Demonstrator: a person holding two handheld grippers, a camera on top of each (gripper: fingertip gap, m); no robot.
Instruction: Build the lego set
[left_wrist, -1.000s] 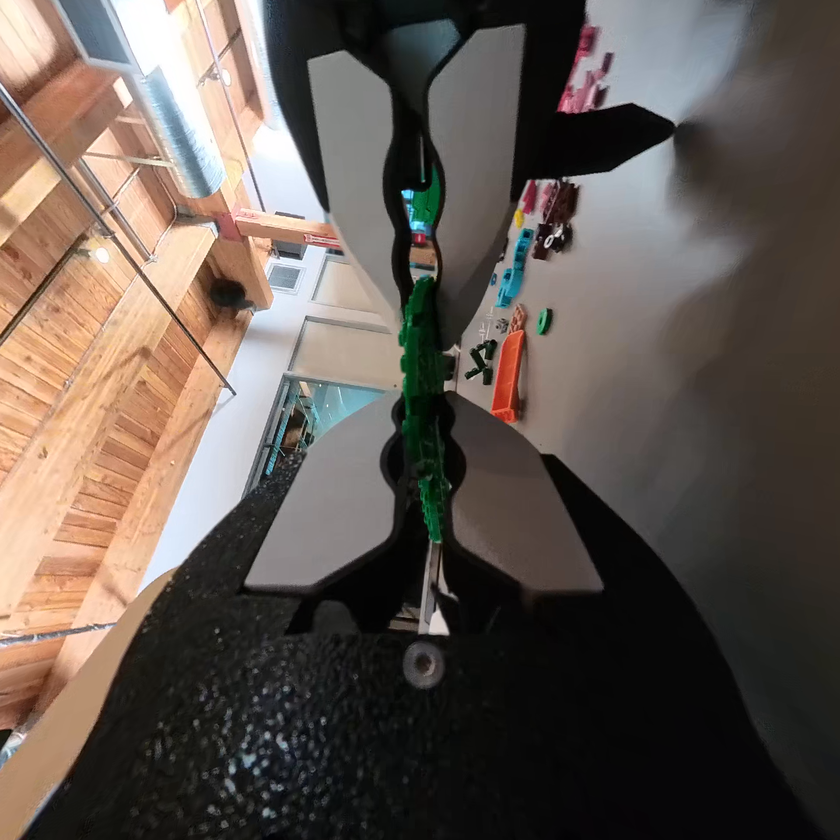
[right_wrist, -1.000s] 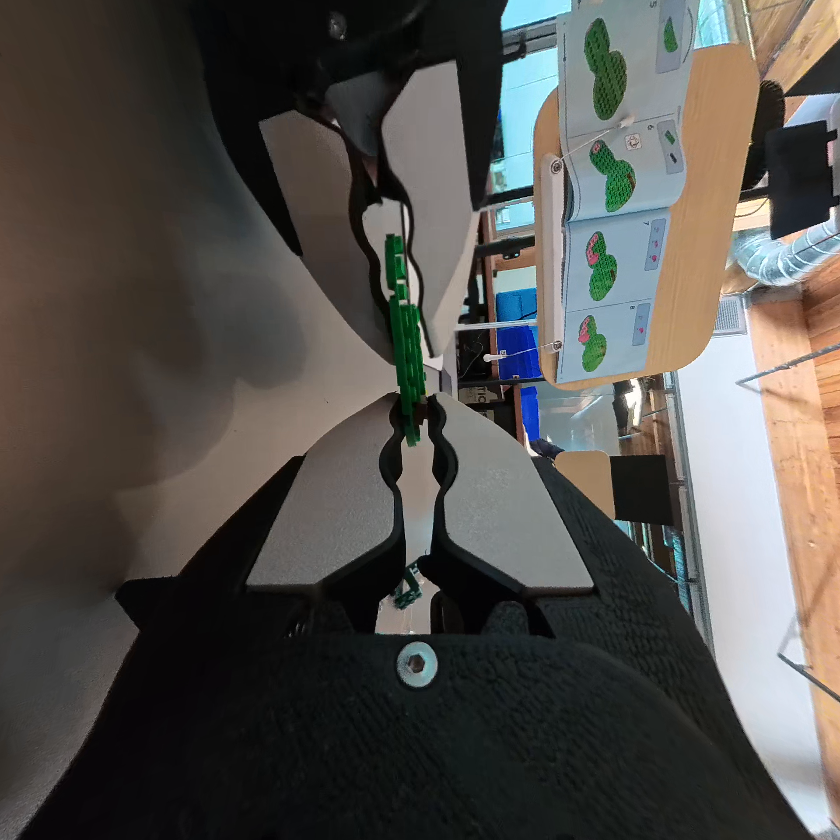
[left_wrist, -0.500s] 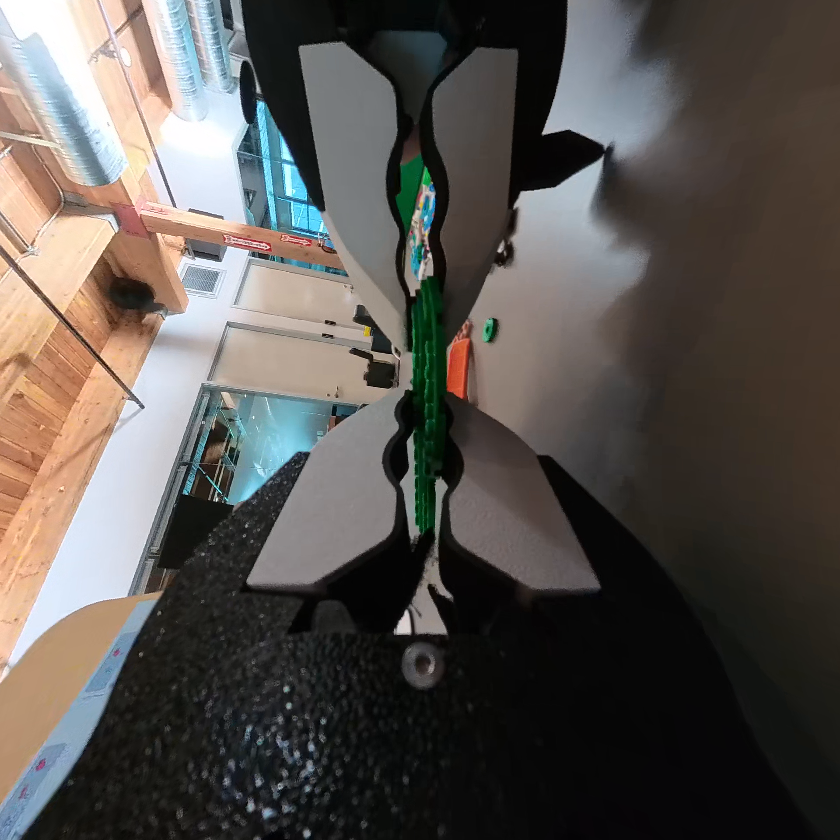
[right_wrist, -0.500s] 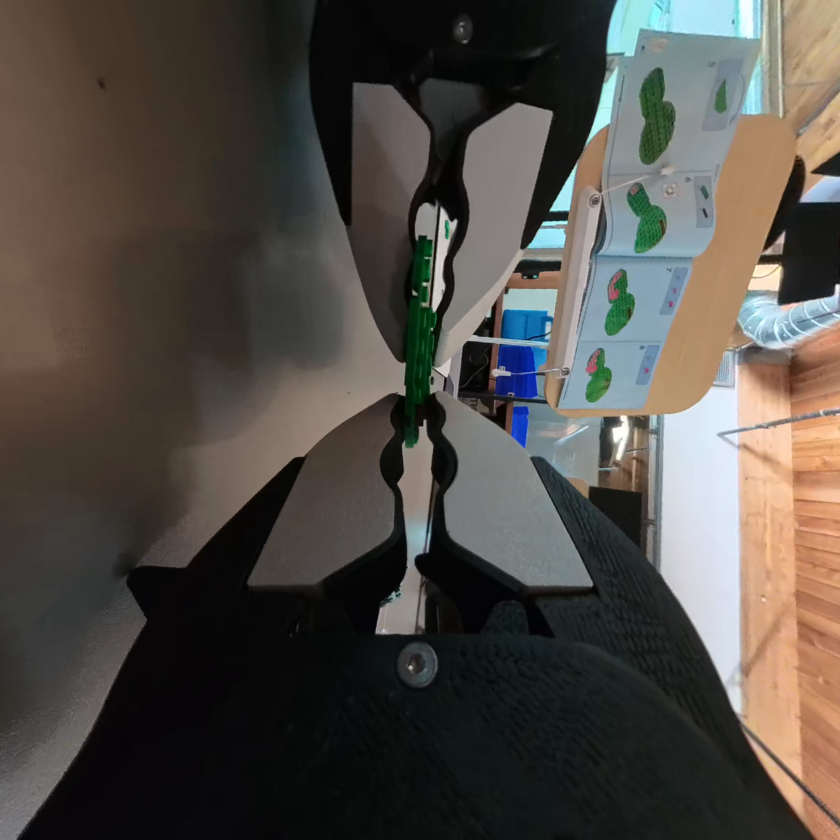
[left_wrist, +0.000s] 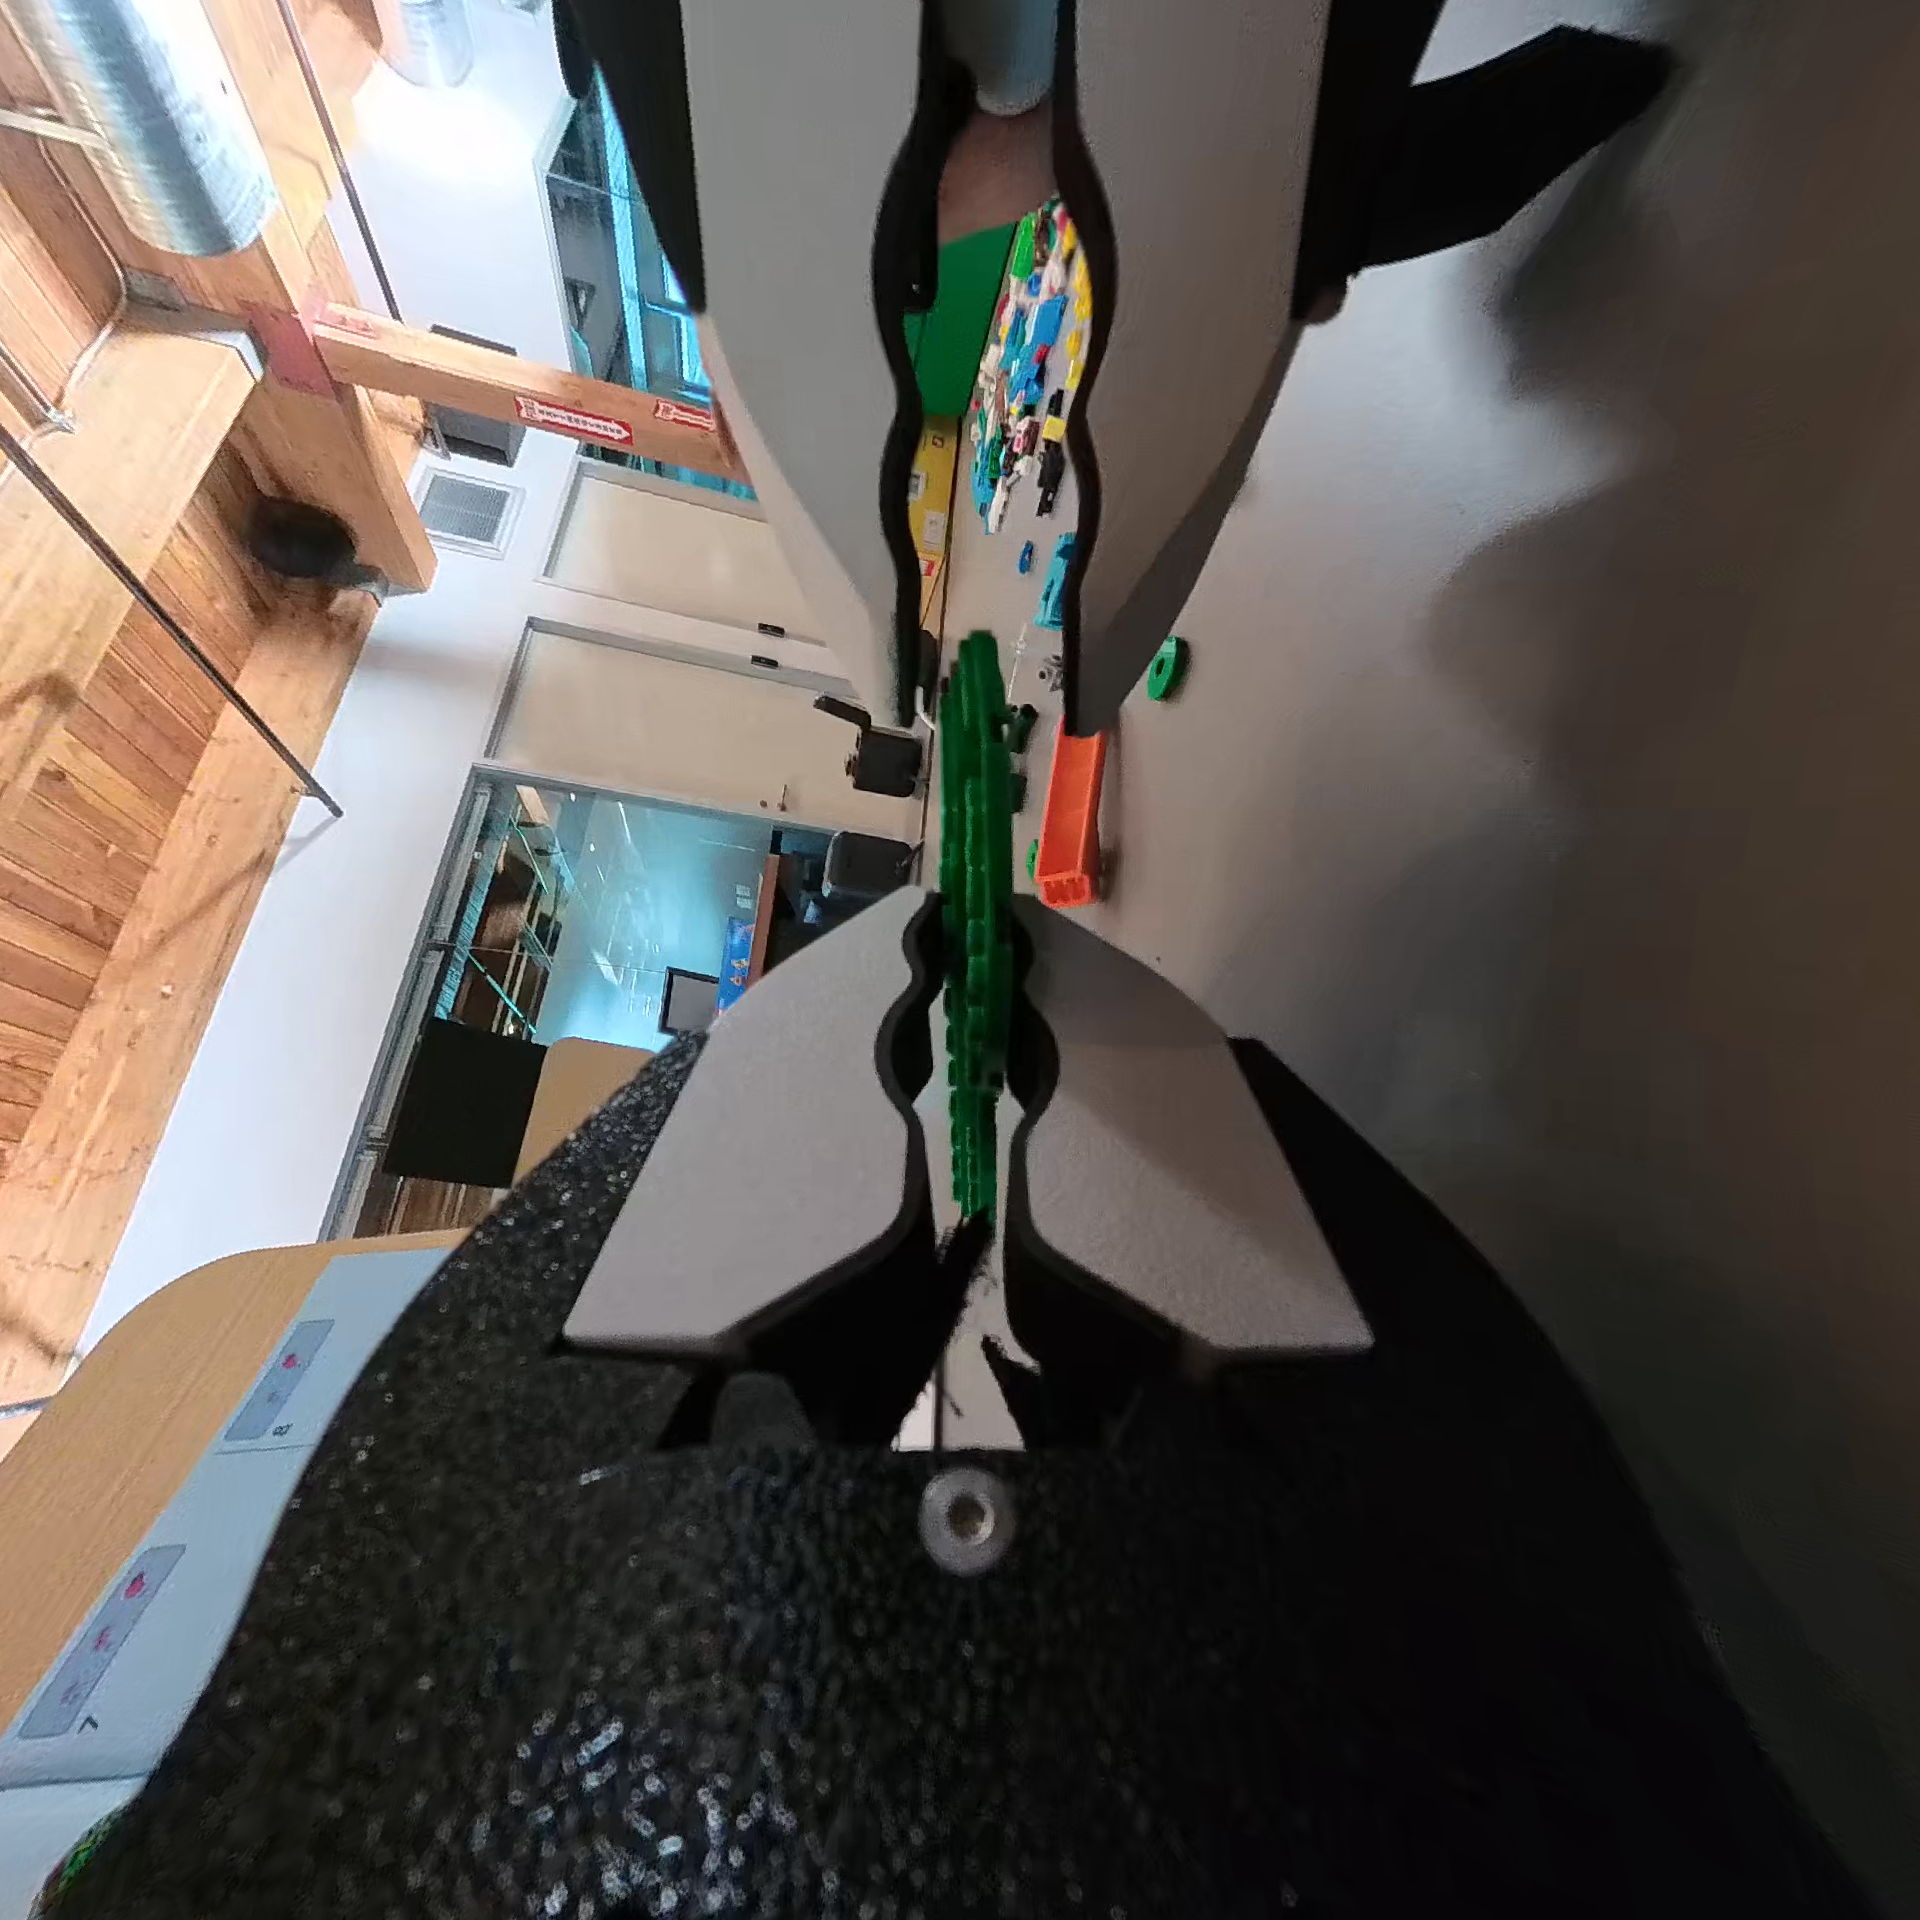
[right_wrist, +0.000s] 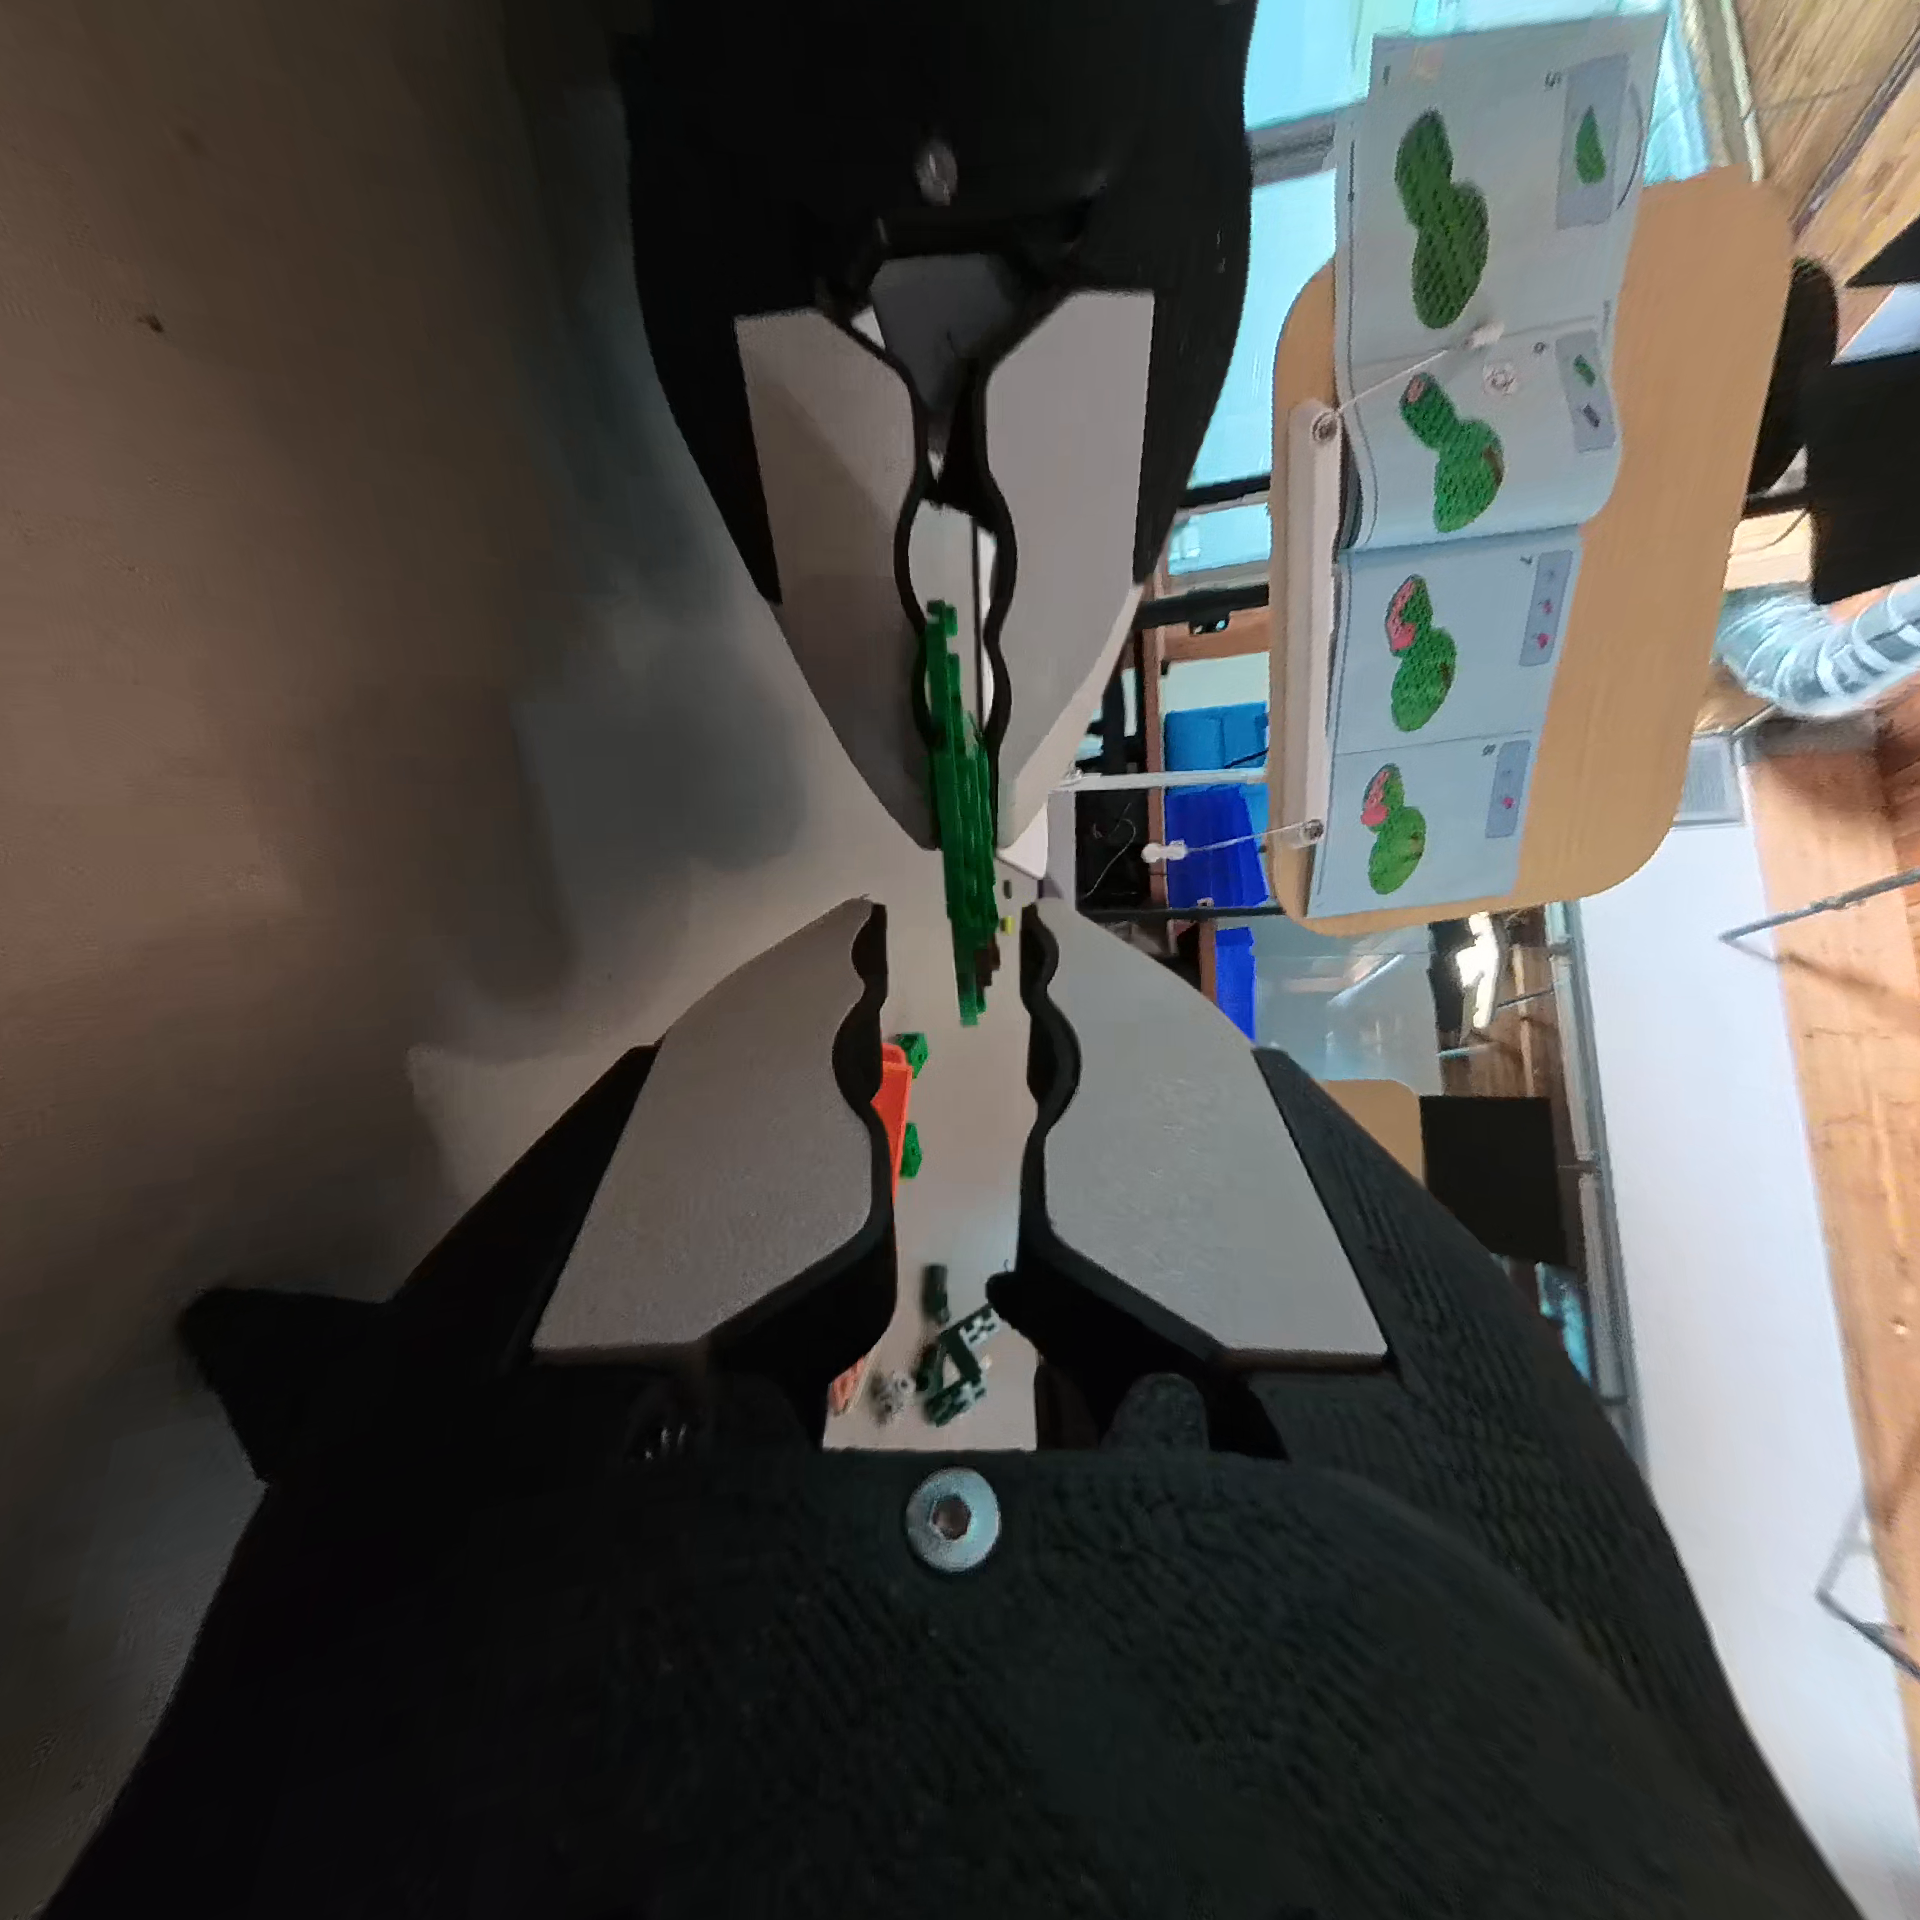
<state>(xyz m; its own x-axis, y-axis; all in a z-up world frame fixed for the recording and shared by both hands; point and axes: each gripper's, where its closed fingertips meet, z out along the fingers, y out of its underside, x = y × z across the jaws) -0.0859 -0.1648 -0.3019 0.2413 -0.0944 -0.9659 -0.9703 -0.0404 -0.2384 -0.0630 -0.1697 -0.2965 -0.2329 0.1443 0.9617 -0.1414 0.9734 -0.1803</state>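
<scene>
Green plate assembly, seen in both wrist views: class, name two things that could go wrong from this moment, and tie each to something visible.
1. Only the left gripper is shut on the green plate assembly, pinching it edge-on. The right gripper stands open around the far end, so the thin plate could pivot or slip out.

2. Loose pieces lie on the grey table below, including an orange piece and a green round piece. A dropped plate might scatter them.

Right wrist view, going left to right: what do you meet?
Grey table → orange brick → green plate, edge-on between the tongs → blue bin → instruction booklet on its wooden stand → wood-panelled surface.
</scene>
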